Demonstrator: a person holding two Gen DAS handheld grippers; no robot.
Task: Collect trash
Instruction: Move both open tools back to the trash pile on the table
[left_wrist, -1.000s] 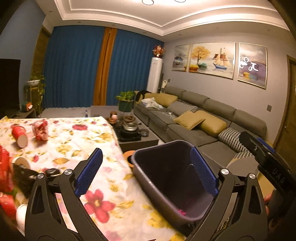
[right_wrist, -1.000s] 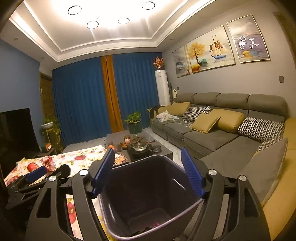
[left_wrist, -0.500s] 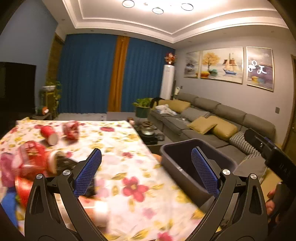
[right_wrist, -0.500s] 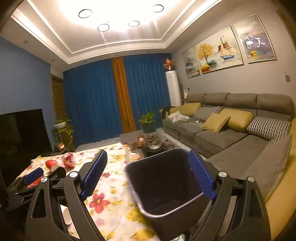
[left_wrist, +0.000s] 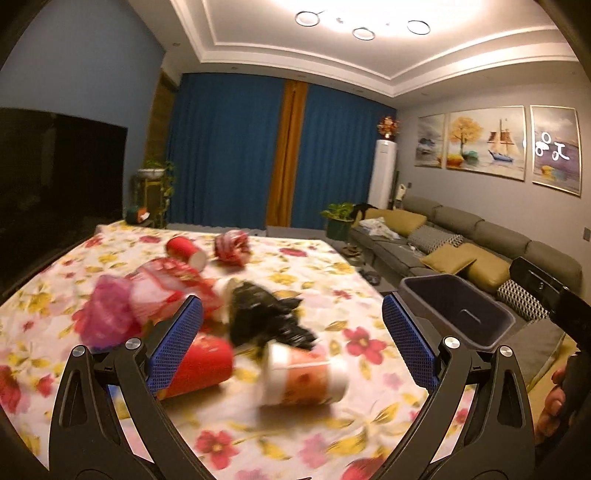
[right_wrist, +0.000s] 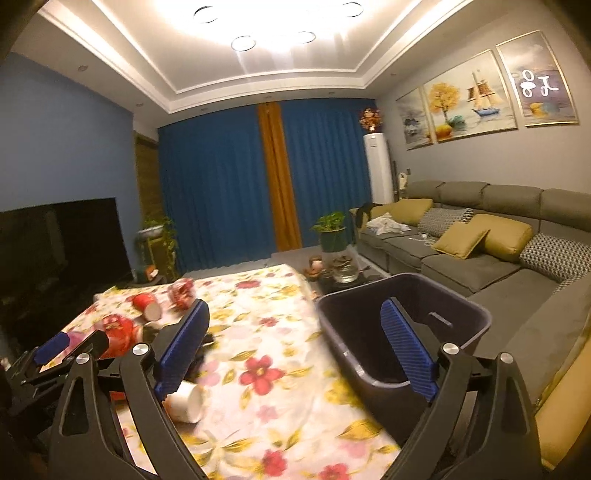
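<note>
The left gripper (left_wrist: 291, 338) hangs with jaws spread wide and holding nothing over a table draped in a floral cloth (left_wrist: 325, 280). Directly between and just beyond the jaws lies a tipped white-and-orange paper cup (left_wrist: 303, 376); a red paper cup (left_wrist: 201, 365) lies against the left jaw, and a crumpled black plastic bag (left_wrist: 266, 317) sits just behind both. Off beyond the right jaw, past the table edge, waits the dark grey plastic bin (left_wrist: 458, 314). The right gripper (right_wrist: 295, 347), jaws likewise released and empty, frames that bin's near rim. The sound approach is probably to lower squarely, straddle the white-and-orange cup across its sides and close gently, since thin paper crushes and rolls.
</note>
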